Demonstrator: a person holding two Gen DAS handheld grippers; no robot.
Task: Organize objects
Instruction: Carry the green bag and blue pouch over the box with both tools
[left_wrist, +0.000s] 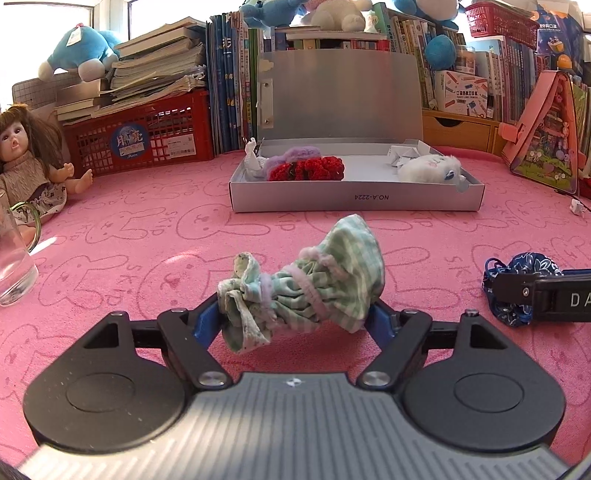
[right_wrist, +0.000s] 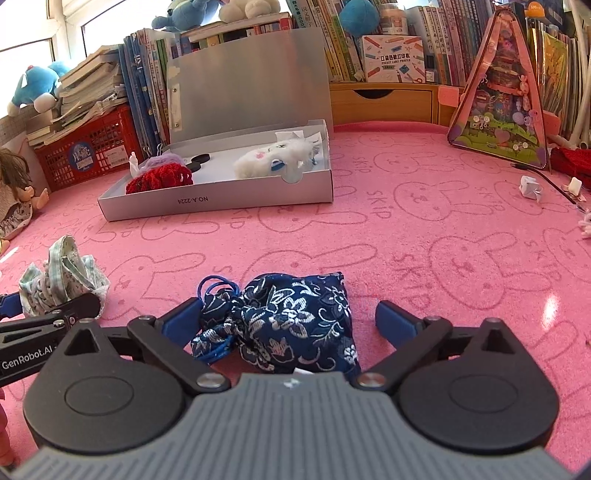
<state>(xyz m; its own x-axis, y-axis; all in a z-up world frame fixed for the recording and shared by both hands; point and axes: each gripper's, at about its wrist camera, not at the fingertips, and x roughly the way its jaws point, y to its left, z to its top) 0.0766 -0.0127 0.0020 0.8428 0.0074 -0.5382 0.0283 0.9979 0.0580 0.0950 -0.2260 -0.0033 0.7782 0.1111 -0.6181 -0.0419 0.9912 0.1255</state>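
Observation:
A green checked doll dress (left_wrist: 310, 288) lies bunched between the blue pads of my left gripper (left_wrist: 295, 319), and both pads touch the cloth. The same dress (right_wrist: 62, 280) shows at the left edge of the right wrist view. A dark blue flowered drawstring pouch (right_wrist: 291, 317) rests on the pink mat between the jaws of my right gripper (right_wrist: 286, 310), which stands open. Its left pad is against the pouch and its right pad is apart from it. An open silver box (left_wrist: 354, 201) stands behind, holding a red crochet piece (left_wrist: 306, 168) and a white plush (left_wrist: 432, 168).
A doll (left_wrist: 26, 158) and a glass (left_wrist: 14, 266) sit at the left, with a red crate (left_wrist: 140, 136) of books behind them. A pink triangular case (right_wrist: 502, 96) leans at the right, near crumpled paper bits (right_wrist: 530, 188). Books and plush toys line the back.

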